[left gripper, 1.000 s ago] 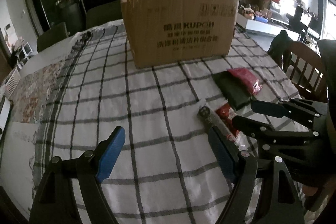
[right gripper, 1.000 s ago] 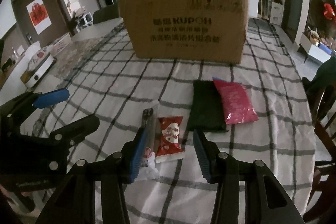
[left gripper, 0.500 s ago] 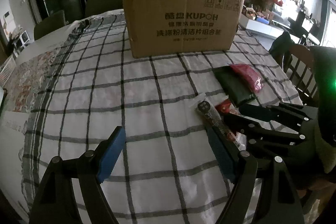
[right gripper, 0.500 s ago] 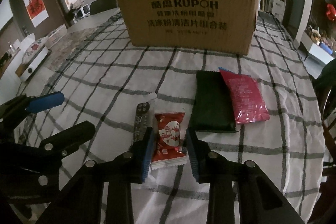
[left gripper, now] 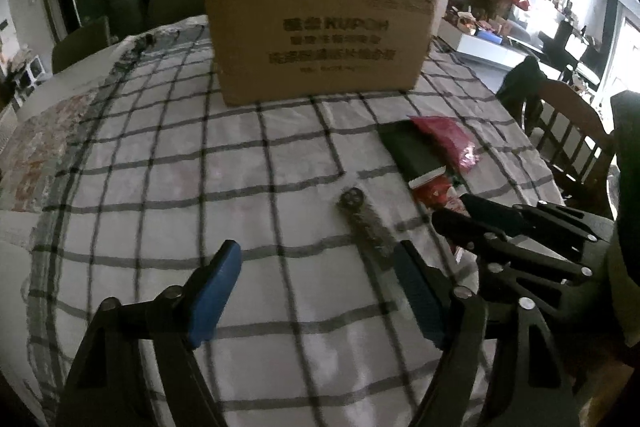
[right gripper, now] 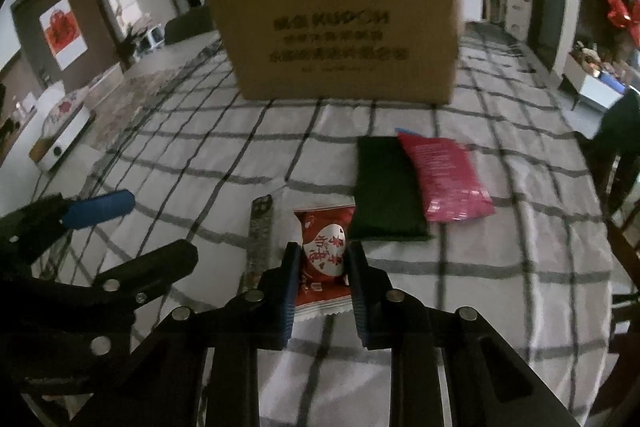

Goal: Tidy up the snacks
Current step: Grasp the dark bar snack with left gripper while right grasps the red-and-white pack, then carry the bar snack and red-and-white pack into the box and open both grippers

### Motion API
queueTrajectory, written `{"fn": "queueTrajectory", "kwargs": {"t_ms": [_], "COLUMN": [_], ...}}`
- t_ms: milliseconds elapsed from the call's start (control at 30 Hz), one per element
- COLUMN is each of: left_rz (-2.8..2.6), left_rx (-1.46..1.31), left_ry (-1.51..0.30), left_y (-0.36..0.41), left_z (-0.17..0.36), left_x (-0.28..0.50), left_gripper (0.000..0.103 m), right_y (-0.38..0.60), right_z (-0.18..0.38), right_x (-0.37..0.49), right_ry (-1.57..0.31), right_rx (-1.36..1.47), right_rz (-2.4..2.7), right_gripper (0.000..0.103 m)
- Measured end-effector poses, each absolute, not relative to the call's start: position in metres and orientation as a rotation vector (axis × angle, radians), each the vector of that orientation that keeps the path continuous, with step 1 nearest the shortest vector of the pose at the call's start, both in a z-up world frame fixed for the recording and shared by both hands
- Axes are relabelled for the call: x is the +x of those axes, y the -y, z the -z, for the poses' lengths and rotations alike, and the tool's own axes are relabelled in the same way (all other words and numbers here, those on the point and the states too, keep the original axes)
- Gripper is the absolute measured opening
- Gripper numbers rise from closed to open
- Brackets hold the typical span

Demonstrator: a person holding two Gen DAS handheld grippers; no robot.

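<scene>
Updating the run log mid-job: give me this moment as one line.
step: grasp snack | right gripper: shut on red snack packet | left gripper: open, idle | dark stick pack: on table | cardboard box: behind

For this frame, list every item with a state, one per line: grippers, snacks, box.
Left gripper: open, empty, above the cloth.
Right gripper: shut on the red packet.
Red packet: between the right gripper's fingers; cannot tell if lifted.
Grey stick pack: flat on the cloth, left of the red packet.
Dark pouch: lying flat.
Pink bag: flat, against the dark pouch's right edge.
Cardboard box: upright; top not visible.
</scene>
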State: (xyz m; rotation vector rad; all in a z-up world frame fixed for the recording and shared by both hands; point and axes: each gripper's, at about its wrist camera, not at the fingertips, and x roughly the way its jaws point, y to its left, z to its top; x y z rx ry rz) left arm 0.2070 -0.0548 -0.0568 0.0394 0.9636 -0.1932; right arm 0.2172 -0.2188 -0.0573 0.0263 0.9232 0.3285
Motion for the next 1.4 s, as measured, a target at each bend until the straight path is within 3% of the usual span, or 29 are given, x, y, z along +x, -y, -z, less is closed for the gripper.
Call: {"fn": "queueTrajectory", "kwargs": {"t_ms": [333,600,733,1400], "left_rz": [0.233,0.204,0.203,0.232], "left_rx": [-0.071,-0.084,-0.074,-0.066], "left_ry": [-1.02,-1.059,-1.057,-0.94], "left_y": [0.077,0.085,0.089,0.071], "left_z": [0.077,0.09,0.09,0.063], "left_x": [0.22,0.229,0.232,0.218], "left_gripper": [0.053,0.044,0.032,0.022], "right_y": [0.25,0.253,0.252,0.246], "right_z": [0.053,0.057,0.059,0.041], "right_x": [0.205,0.205,0.206,0.204], "right_ry": [-0.881,-0.864,-0.864,-0.835], "right_rx": [0.097,0.104,0.114,0.135], "right_rz": [-0.255,-0.258,-0.272,-0.285], "right_gripper": [0.024,0.024,0.024,0.024]}}
